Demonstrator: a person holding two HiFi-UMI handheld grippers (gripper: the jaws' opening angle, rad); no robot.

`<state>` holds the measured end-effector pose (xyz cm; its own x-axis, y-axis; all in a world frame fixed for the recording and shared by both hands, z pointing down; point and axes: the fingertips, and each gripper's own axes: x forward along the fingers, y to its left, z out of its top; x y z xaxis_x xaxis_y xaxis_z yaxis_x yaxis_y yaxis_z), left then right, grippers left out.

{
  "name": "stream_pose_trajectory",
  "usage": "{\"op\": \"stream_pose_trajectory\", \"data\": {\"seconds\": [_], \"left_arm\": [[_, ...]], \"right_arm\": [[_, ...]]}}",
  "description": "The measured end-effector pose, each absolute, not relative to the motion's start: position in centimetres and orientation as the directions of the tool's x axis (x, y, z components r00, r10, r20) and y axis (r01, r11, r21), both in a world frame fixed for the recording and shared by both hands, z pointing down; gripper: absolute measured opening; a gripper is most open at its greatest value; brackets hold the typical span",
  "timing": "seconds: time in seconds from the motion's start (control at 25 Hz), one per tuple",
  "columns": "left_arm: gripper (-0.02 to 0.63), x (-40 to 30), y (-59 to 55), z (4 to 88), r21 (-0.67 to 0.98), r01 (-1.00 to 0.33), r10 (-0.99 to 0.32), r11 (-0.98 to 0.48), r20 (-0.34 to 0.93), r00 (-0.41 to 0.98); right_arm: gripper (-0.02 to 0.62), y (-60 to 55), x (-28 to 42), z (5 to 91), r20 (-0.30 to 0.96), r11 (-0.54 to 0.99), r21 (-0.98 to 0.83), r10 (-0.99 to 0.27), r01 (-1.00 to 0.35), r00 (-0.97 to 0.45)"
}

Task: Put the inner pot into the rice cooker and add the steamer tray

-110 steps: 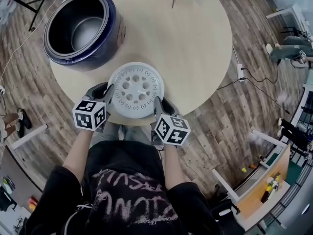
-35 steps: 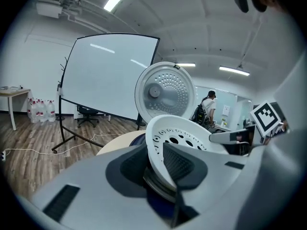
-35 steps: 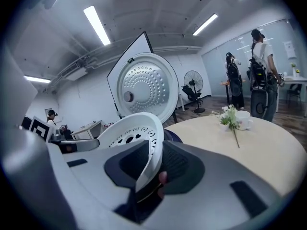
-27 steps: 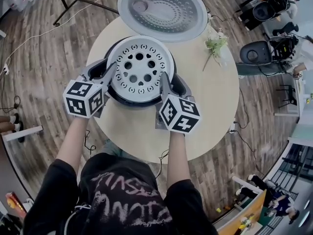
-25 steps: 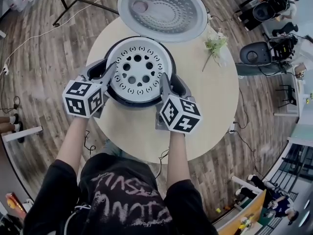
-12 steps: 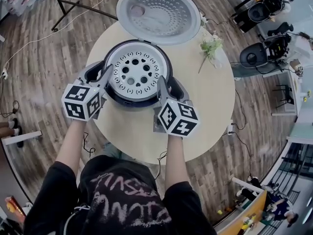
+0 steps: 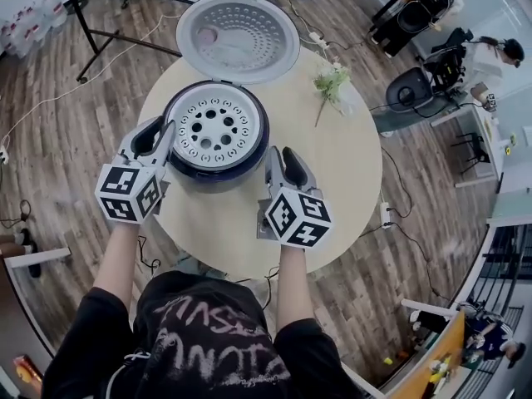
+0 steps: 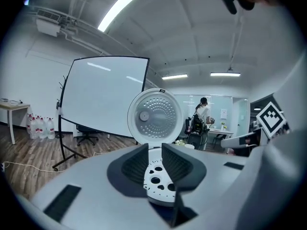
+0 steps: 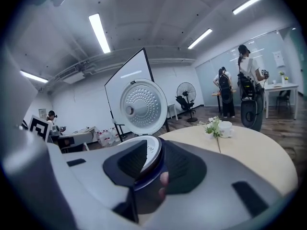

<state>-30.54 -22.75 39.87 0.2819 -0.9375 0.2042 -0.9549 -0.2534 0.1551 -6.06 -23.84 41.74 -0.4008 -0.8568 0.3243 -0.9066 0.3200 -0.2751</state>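
Observation:
The white perforated steamer tray [image 7: 214,129] lies flat in the top of the dark blue rice cooker [image 7: 218,163], whose round lid [image 7: 238,38] stands open behind it. My left gripper [image 7: 163,133] hovers at the cooker's left rim, off the tray. Its jaws have just been closing and stand slightly open, with nothing between them. The left gripper view shows the tray [image 8: 157,177] beyond that gap [image 8: 154,153]. My right gripper [image 7: 281,156] is off the cooker's right front. Its jaws [image 9: 156,153] have also just been closing and stand slightly open and empty, with the cooker [image 9: 146,186] seen past them.
The cooker stands on a round beige table [image 7: 332,169]. A small flower sprig with a cup [image 7: 331,81] lies at the table's far right. A whiteboard stand [image 8: 103,97] and people at desks [image 9: 247,80] are in the room beyond. Cables run across the wooden floor.
Both grippers have come away from the tray's sides, the right one back and to the right. The tray stays seated in the cooker.

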Motion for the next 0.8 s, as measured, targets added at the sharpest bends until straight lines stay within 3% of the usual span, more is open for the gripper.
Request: {"op": "stream_pose_trajectory", "data": {"seconds": [0.44, 0.8], "left_arm": [[0.062, -26.2, -19.4, 37.1, 0.111, -0.936, -0.926, -0.334, 0.148, 0.348], [0.033, -22.2, -16.5, 36.0, 0.079, -0.914, -0.906, -0.397, 0.124, 0.404]], "right_arm": [[0.077, -18.6, 0.0, 38.3, 0.238, 0.250, -0.262, -0.919, -0.932, -0.313], [0.006, -14.2, 5.4, 36.8, 0.192, 0.179, -0.251, -0.954, -0.951, -0.230]]}}
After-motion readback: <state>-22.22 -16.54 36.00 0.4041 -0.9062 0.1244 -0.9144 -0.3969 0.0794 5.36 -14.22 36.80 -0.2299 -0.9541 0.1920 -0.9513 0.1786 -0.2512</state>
